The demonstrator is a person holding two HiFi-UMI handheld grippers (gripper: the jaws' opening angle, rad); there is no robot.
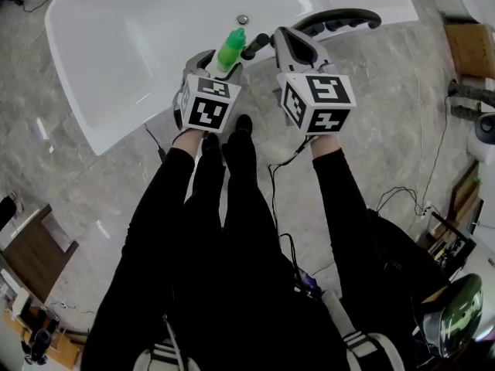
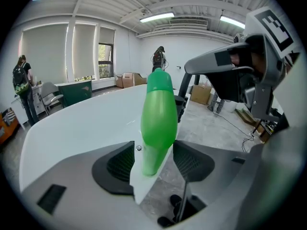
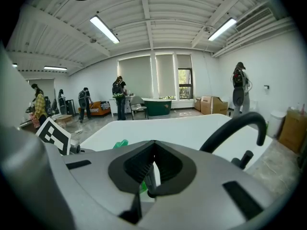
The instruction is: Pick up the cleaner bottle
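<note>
The cleaner bottle is bright green with a rounded cap. It stands upright between the jaws of my left gripper, over the near rim of a white bathtub. In the left gripper view the bottle fills the centre, and the left gripper is shut on its lower body. My right gripper sits just right of the bottle, shut with nothing in it. In the right gripper view its dark pads meet, and a sliver of the green bottle shows to the left.
A black curved faucet arches over the tub's rim to the right. A drain lies in the tub floor. Cables trail over the marble floor. Cardboard boxes and wooden furniture stand at the sides.
</note>
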